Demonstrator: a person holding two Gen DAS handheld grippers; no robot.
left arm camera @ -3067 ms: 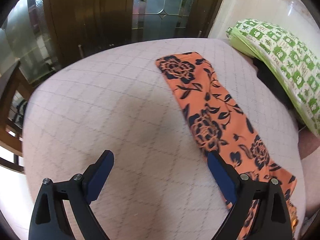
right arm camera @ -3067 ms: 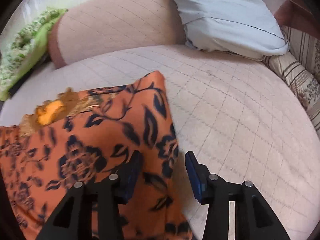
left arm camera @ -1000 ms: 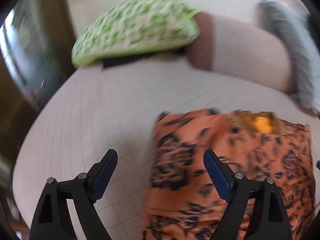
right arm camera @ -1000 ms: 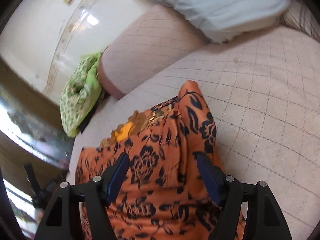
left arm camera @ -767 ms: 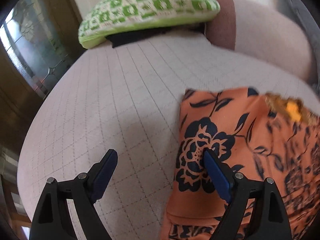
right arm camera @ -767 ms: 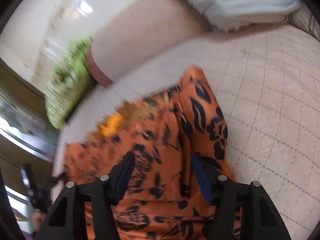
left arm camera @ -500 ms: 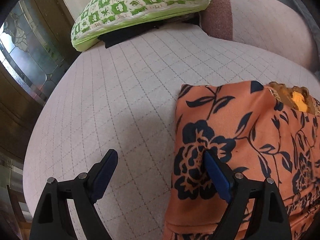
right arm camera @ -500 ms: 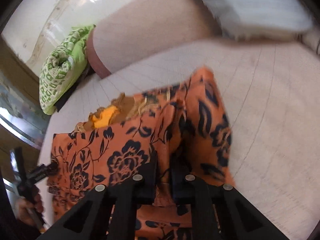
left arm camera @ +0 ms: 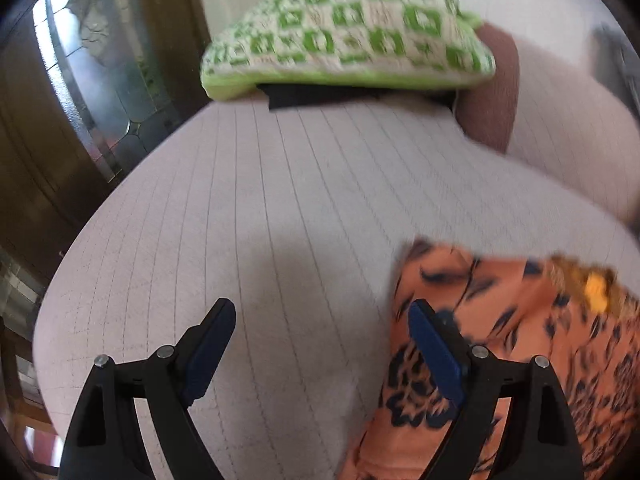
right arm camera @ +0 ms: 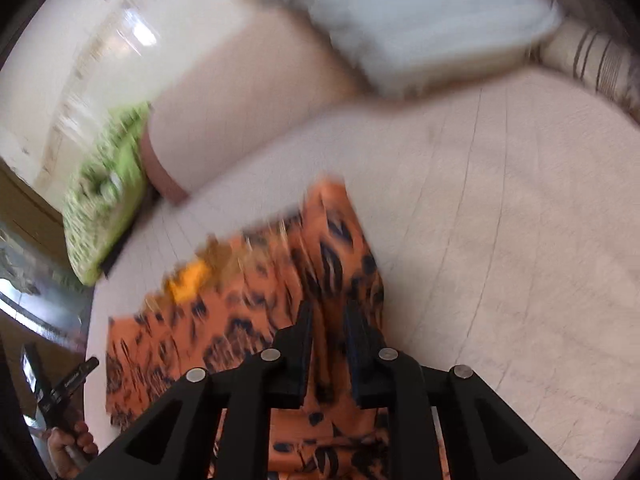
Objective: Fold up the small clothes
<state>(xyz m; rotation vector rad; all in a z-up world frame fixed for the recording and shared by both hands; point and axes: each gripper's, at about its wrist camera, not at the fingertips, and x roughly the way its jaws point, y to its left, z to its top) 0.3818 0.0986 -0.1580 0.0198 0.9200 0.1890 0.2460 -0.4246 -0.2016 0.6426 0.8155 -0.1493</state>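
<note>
Right claw [right arm camera: 327, 334] jaws opening, a ridge of orange floral garment [right arm camera: 256, 304] between its pads. Left claw [left arm camera: 320, 348] released, wide, at the garment's left edge on the bed [left arm camera: 248, 208]. Only the right view shows the blue-white pillow [right arm camera: 420, 20] and a hand [right arm camera: 66, 446].

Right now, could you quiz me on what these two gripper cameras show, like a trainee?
1. True or false: the left gripper holds the orange floral garment.
2. What lies between the right gripper's fingers?
3. The green checked cushion is: A) on the garment B) at the far edge of the quilted surface C) in a gripper.

Key: 1 false, its jaws stand open; 2 a fold of the garment, jaws opening; 3 B.
</note>
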